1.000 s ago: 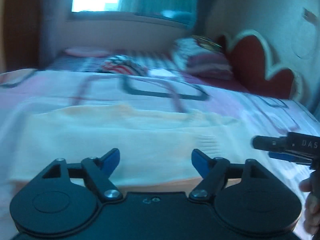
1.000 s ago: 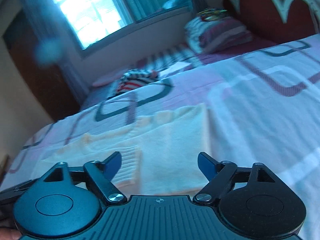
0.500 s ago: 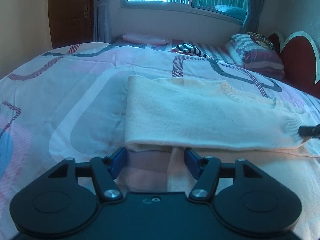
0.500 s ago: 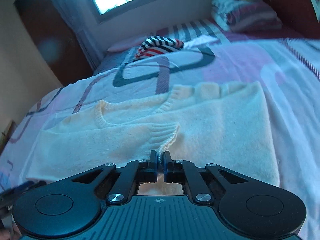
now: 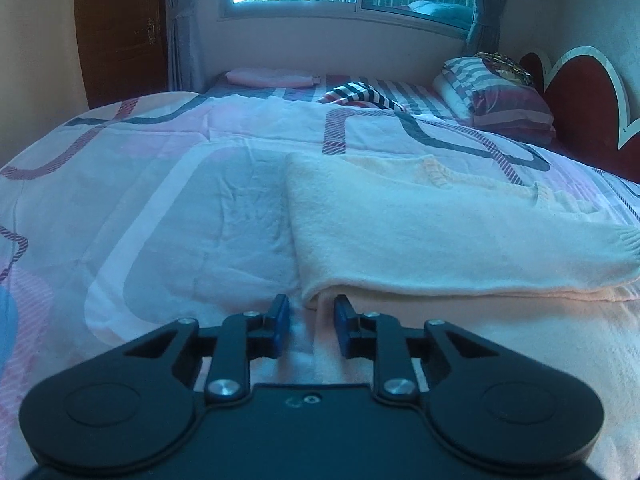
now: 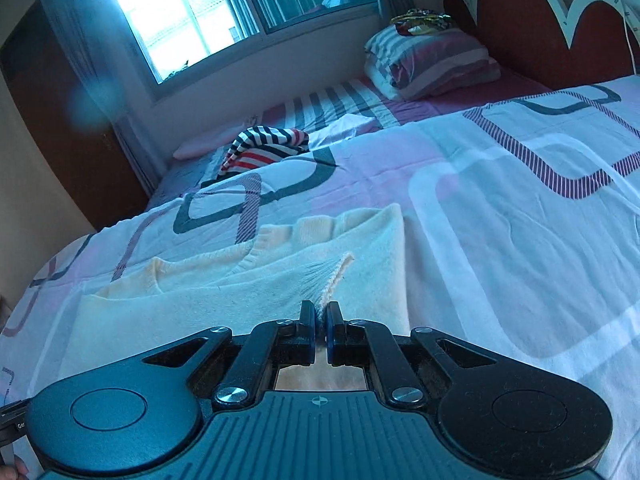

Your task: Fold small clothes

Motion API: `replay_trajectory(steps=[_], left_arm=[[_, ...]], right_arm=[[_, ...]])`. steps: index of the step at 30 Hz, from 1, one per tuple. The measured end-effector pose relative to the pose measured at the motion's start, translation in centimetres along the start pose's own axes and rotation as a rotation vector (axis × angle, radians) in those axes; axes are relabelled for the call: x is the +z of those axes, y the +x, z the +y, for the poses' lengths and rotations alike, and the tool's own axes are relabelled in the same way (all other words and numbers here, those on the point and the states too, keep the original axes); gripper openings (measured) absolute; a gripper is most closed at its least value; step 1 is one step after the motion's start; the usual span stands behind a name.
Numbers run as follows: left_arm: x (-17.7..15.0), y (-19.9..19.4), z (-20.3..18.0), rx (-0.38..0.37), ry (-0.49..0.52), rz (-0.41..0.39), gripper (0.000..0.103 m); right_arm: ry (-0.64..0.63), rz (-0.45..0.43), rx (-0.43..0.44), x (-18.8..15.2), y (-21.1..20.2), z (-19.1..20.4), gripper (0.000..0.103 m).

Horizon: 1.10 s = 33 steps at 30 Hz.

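The cream sweater [image 5: 440, 236] lies flat on the bed [image 5: 180, 208], its long axis running across both grippers. The right gripper [image 6: 319, 330] pinches the sleeve cuff [image 6: 336, 276] tight. The left gripper [image 5: 308, 324] is closing, fingers narrow around the near folded edge, not yet pressing.

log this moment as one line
left gripper: closing around sweater edge | right gripper: shut on sweater cuff | bed: sweater flat

A cream sweater [image 5: 440, 240] is being shown against a bedspread [image 5: 180, 208] patterned in pink, white and pale blue with dark looping bands. Black bodies and blue pads [image 5: 280, 320] are being displayed by both tools. A garment [image 6: 264, 148] striped in navy, white and red is being seen beside a red headboard [image 6: 532, 28].
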<state>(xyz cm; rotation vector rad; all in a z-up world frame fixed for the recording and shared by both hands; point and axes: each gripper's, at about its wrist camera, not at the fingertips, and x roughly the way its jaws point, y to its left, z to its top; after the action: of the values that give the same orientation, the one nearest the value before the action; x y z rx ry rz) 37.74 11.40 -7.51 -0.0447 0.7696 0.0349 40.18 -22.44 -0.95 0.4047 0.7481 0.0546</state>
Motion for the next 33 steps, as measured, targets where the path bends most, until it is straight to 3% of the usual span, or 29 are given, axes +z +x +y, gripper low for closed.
replay_trajectory(steps=[12,13,15,16,17,21,24,27,31,33], left_arm=[[0.2,0.2,0.4,-0.012,0.013,0.023,0.021],[0.3,0.1,0.4,-0.014,0.024,0.028,0.024],[0.7,-0.6,0.5,0.012,0.047,0.017,0.047],[0.9,-1.6,0.6,0.018,0.062,-0.037,0.063],[1.1,-2.4,0.6,0.0,0.076,-0.088,0.066],[3.5,-2.1,-1.0,-0.077,0.097,-0.137,0.058],[4.5,1.1,-3.1,-0.118,0.118,-0.085,0.06],[3.9,4.3,-3.0,-0.089,0.094,0.015,0.061],[4.1,3.8,-1.2,-0.119,0.054,-0.035,0.065],[5.2,4.4,-1.1,-0.134,0.044,-0.044,0.068]], right_arm=[[0.002,0.038,-0.028,-1.1,0.7,-1.1,0.005],[-0.01,0.048,-0.037,-1.2,1.0,-1.1,0.005],[-0.04,0.058,-0.108,-1.2,1.3,-1.0,0.005],[-0.045,0.032,-0.149,-1.1,0.7,-1.0,0.006],[-0.044,-0.005,-0.15,-1.0,0.0,-1.0,0.006],[-0.078,-0.02,-0.052,-0.4,0.2,-0.5,0.006],[-0.137,0.014,-0.011,-0.3,2.5,1.3,0.006],[-0.156,0.062,-0.075,-0.7,4.8,1.5,0.006],[-0.123,0.05,-0.087,-0.3,4.4,0.5,0.006],[-0.138,0.036,-0.042,0.2,4.6,1.5,0.006]])
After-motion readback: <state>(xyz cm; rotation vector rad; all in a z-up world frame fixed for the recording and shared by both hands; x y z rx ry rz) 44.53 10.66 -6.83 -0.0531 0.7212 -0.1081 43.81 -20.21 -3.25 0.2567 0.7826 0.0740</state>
